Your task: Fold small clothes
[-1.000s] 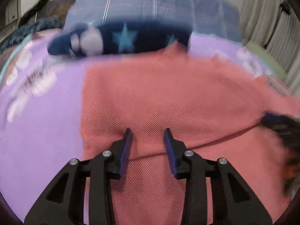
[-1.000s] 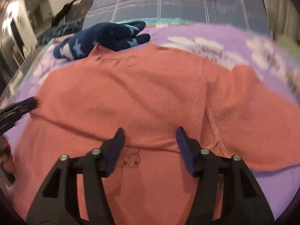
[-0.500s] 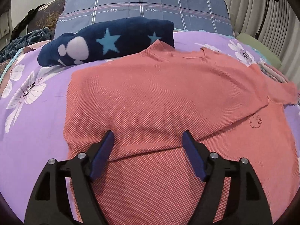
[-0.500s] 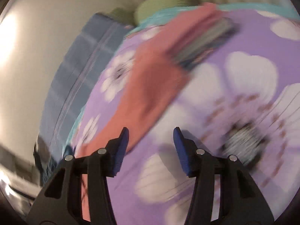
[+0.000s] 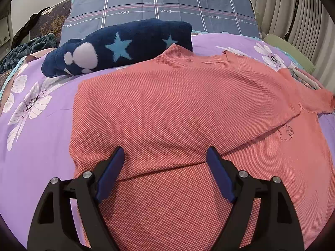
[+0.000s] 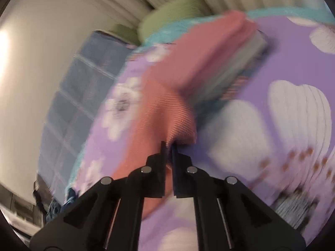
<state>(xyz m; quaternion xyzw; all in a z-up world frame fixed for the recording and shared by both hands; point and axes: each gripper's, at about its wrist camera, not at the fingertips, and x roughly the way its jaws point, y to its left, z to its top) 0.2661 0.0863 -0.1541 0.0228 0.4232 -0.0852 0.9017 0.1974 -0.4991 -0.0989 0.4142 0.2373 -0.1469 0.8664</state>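
A salmon-pink knit shirt (image 5: 178,108) lies on the purple floral bedsheet (image 5: 37,129), its left side folded over the body. My left gripper (image 5: 165,156) is open and empty, hovering just above the fold line near the shirt's lower part. In the blurred right wrist view, my right gripper (image 6: 168,146) is shut on the end of the shirt's sleeve (image 6: 167,113), just above the sheet (image 6: 240,146).
A folded navy fleece with stars (image 5: 117,46) lies behind the shirt's collar. A blue plaid pillow (image 5: 159,10) stands at the bed's head. A stack of folded clothes (image 6: 219,62) lies beside the sleeve, with a green cushion (image 6: 173,18) and curtains beyond.
My left gripper opened wide and let go of the folded side. My right gripper swung out to the sleeve and closed on its end.
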